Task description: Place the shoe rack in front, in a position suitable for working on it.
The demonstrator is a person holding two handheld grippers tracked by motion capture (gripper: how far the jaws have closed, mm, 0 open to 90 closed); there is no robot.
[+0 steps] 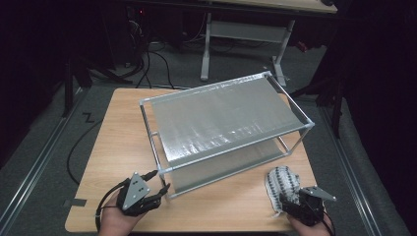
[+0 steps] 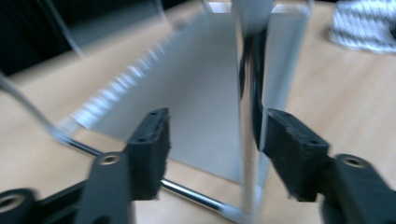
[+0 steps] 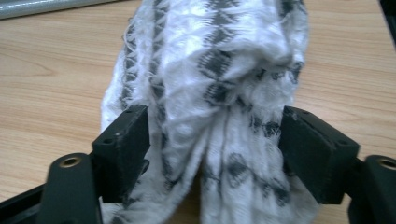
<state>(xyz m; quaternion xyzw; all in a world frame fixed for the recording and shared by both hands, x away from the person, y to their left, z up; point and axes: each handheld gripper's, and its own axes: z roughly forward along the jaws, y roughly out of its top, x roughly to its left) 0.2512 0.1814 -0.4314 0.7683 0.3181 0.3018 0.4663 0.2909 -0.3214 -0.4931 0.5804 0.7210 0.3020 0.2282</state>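
1. The cloth (image 1: pixel 282 184) is a white woven piece with dark grey diamond and stripe patterning, loosely knit, with frayed threads along its edges.
2. It lies crumpled in a heap on the wooden surface (image 1: pixel 118 137), near the right front corner, just in front of the rack's right front leg.
3. In the right gripper view the cloth (image 3: pixel 210 93) is bunched and folded lengthwise, running up between the two black jaws.
4. The right gripper (image 1: pixel 291 205) sits at the near end of the cloth; its jaws stand spread, one on each side of the bunched fabric, with the pads at the fabric's edges but not squeezing it.
5. The left gripper (image 1: pixel 162 192) is at the left front corner of the rack (image 1: pixel 226 123), a metal-tube frame with two grey shelves.
6. Its jaws are spread too, with the rack's shiny upright post (image 2: pixel 248 116) between them, close to one pad and not pinched.
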